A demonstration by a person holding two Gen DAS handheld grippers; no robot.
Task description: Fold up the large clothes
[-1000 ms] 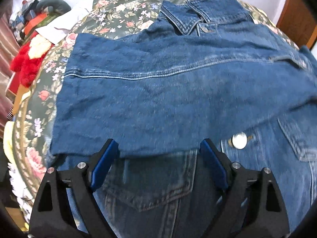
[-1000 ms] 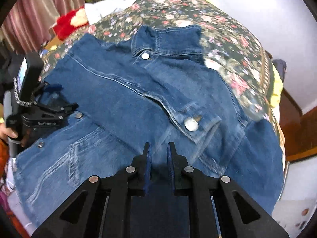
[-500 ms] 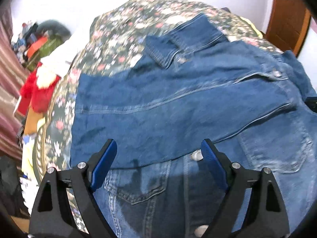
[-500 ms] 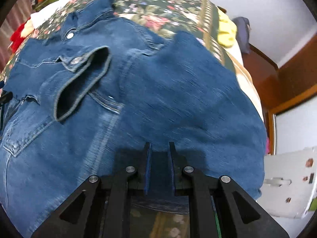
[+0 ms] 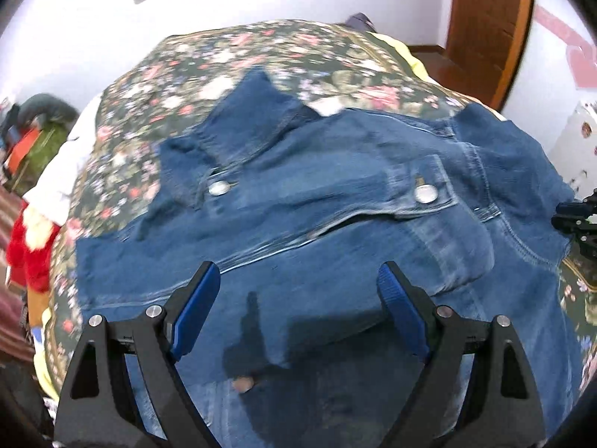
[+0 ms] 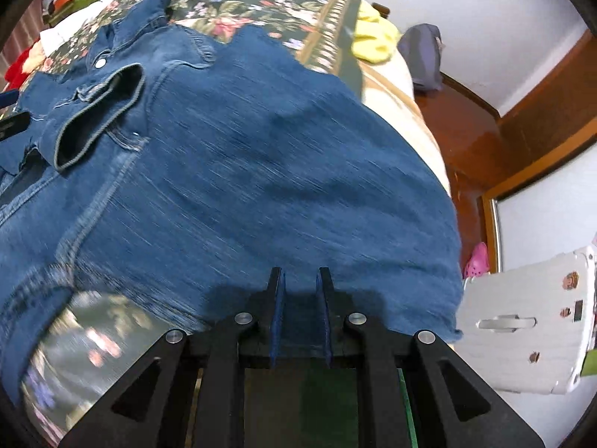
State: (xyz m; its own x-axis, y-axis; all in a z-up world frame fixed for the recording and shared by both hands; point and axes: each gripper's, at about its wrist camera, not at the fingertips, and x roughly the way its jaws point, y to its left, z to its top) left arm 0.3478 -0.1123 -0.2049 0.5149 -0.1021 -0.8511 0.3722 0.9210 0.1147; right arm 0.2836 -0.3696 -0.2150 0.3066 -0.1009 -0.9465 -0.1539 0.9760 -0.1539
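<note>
The right gripper (image 6: 300, 287) is seen with its jaws drawn nearly together on the raw lower edge of a denim jacket (image 6: 261, 156), a fold of cloth being pinched between them; the grip is probably taken at the hem so that this side panel can be lifted and carried across the body of the garment. The left gripper (image 5: 296, 291) is held spread wide, nothing being caught between its fingers (image 5: 197, 298), and it hovers just above the jacket's middle, apparently kept free either to press the cloth flat or to take a second hold. The jacket is laid front-up on a bed covered by a flowered bedspread (image 5: 261, 56), with its collar (image 5: 257, 112) pointing toward the far wall and one sleeve, its open cuff (image 6: 97, 115) showing, already folded across the chest. Beyond the collar a broad band of bare bedspread is left, which offers room for sliding the garment. On the right, the held panel lies close to the bed's edge, where the wooden floor (image 6: 474, 142) is visible below, so little margin is judged to remain there. A heap of clothes (image 5: 30, 224) is crowded along the bed's left side, limiting movement that way.
</note>
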